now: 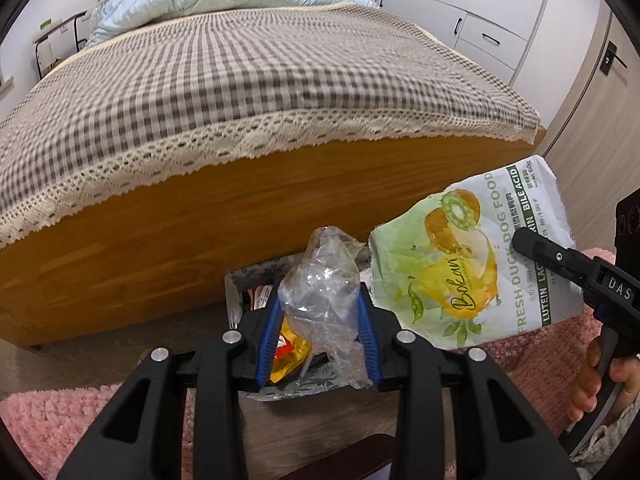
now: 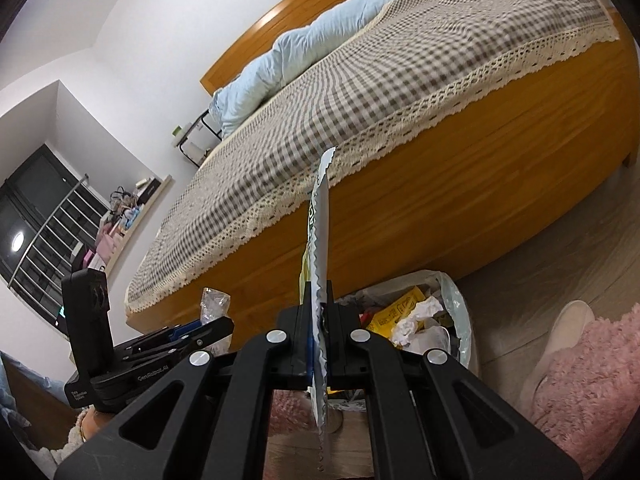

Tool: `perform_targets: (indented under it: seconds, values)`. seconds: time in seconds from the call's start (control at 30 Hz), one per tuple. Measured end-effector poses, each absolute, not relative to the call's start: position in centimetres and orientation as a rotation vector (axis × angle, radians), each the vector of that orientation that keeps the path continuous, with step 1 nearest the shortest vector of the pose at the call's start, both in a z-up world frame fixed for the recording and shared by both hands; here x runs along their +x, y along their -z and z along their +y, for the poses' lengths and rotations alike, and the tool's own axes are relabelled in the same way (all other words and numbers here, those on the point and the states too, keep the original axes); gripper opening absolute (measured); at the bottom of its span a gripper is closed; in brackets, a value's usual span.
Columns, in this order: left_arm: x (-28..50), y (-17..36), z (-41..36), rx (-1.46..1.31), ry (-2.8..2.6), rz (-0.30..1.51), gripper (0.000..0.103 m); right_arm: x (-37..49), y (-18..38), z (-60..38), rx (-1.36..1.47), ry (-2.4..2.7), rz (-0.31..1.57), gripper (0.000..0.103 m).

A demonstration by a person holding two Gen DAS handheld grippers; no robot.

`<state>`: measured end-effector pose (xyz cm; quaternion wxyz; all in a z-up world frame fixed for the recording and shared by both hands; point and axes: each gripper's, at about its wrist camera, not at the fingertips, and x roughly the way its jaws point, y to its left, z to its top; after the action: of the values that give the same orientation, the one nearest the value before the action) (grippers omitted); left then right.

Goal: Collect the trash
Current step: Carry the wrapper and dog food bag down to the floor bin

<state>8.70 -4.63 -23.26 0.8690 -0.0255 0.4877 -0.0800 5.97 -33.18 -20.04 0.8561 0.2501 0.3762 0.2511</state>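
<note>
Your left gripper has its blue fingers pinching a crumpled clear plastic wrapper; the film bulges up above the pads and trails down below them. Your right gripper has its fingers pressed together on a dog food pouch, seen edge-on in the right wrist view, its serrated edge running between the pads. In the left wrist view the same pouch stands flat-on, just right of the wrapper, with the right-hand tool clamped at its right side.

Step in hand, by my reading: both pieces are carried and you are at the drop-off. The lined trash bin sits on the floor right against the wooden bed, directly under and behind the wrapper; in the right wrist view the bin lies just right of the pouch, already holding a yellow packet and crumpled white paper.

Next move calls for bringing each piece over the bin's opening, then spreading the fingers. The wrapper looks about centred; the pouch hangs near the rim, so shift it inward first. Light film may cling to the pads. Pink rug is underneath you.
</note>
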Motion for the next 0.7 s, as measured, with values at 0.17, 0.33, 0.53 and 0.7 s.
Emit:
perform_targets:
  seconds: [0.17,0.33,0.53,0.7]
  values:
    - [9.6,24.9,-4.3,-0.070,0.156,1.059,0.033,6.6,20.9,-32.4,0.503,-0.525,0.824,0.003]
    - [10.7,26.3,-4.3,-0.071,0.152,1.095,0.033,7.5,21.7,-31.6,0.487,-0.524,0.854,0.003]
    - [12.3,28.4,-4.5,-0.056,0.135,1.128,0.033,8.6,23.1,-30.7,0.461,-0.522,0.896,0.003]
    - [13.9,30.5,-5.0,-0.049,0.118,1.170,0.033,9.6,24.4,-29.8,0.455,-0.520,0.932,0.003]
